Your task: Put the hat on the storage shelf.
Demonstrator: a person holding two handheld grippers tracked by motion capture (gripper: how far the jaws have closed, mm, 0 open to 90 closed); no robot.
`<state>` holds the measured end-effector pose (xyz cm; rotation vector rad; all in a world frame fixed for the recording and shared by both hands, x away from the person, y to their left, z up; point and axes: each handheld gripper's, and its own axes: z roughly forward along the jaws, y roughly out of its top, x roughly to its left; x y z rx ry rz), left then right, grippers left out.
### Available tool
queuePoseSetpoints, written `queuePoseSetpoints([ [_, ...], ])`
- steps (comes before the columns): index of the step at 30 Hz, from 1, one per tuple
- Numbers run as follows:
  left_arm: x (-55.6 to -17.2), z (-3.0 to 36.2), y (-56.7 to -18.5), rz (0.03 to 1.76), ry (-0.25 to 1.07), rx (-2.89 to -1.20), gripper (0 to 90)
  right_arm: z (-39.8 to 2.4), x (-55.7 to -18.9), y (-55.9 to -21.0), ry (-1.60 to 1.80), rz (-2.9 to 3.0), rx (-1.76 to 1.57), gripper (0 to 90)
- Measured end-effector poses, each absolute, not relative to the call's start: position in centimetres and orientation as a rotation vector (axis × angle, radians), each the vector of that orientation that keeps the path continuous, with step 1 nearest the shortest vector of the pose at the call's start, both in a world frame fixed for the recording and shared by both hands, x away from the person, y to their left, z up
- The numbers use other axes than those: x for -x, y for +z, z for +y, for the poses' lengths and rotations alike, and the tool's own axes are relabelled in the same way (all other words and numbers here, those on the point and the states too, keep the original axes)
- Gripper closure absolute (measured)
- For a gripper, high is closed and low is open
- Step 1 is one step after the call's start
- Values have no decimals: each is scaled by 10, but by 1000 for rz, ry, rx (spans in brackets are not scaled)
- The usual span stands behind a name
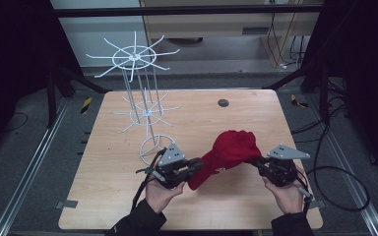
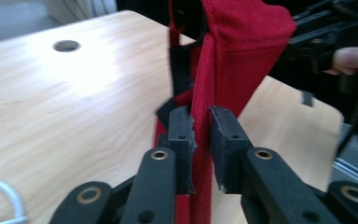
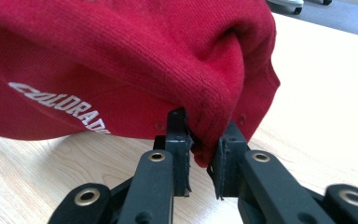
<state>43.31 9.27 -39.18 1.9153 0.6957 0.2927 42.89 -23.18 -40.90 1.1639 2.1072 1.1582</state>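
A red cap (image 1: 229, 150) with white lettering hangs just above the wooden table (image 1: 128, 206), held between both grippers. My left gripper (image 1: 197, 164) is shut on the cap's brim edge (image 2: 202, 140), which stands on edge between the jaws. My right gripper (image 1: 258, 164) is shut on a fold of the cap's crown (image 3: 205, 149); the white word on the cap (image 3: 60, 108) faces that camera. A white wire hat stand (image 1: 140, 88) with spoked tiers rises at the table's back left, its ring base (image 1: 155, 147) just left of the left gripper.
A dark round hole (image 1: 223, 103) sits in the tabletop near the far edge. Black frame rails and cables (image 1: 334, 172) run along the floor on both sides of the table. Bare tabletop lies to the front left and far right.
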Motion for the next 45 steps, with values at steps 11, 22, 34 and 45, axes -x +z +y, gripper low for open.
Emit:
queuePoseSetpoints([
  [11, -444, 106, -394, 748, 322, -1892, 733, -220, -427, -393, 1176, 2115, -1122, 792],
  [22, -454, 112, -400, 783, 412, -1901, 677, -202, -445, -385, 1189, 2049, -1102, 788],
  [34, -464, 129, -414, 864, 383, -1912, 628, -168, -471, -368, 1187, 2032, -1076, 791],
  [45, -460, 111, -449, 899, 318, -1998, 576, -147, -488, -385, 1106, 2063, -1044, 788],
])
